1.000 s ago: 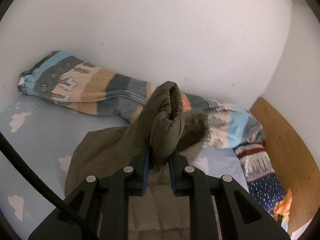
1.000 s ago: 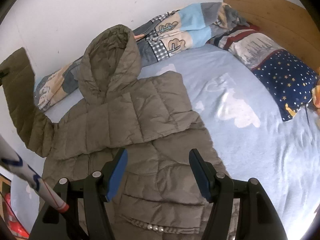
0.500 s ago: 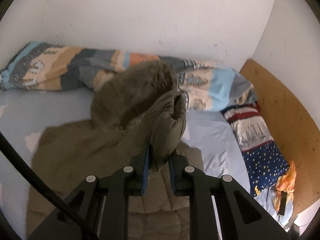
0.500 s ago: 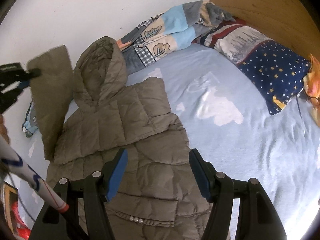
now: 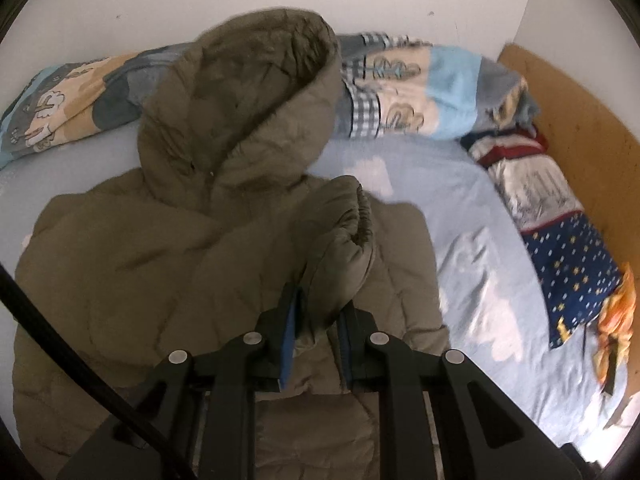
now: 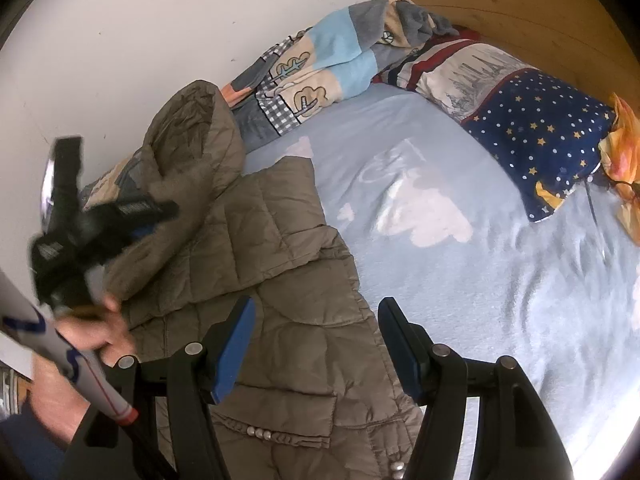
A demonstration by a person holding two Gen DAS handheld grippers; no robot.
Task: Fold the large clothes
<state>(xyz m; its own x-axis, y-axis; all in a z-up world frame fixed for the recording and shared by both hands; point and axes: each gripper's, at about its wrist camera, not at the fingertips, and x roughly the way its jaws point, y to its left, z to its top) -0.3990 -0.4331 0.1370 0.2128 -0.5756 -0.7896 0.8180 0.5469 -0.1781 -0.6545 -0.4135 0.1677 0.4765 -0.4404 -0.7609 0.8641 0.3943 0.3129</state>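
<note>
Patchwork quilt [image 5: 420, 92] bunched at 12 o'clock by wall; starry pillow [image 6: 536, 136] at 2; orange item [image 6: 624, 168], maybe cloth, at 3.

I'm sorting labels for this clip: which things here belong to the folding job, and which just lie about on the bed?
Part of the job:
- olive-green quilted hooded jacket
- its elastic-cuffed sleeve, clamped in the left gripper
- right gripper, open above the jacket

Just lying about:
- rolled patchwork cartoon-print blanket
- navy star-print pillow
- orange crumpled cloth
- light-blue cloud-print bedsheet
</note>
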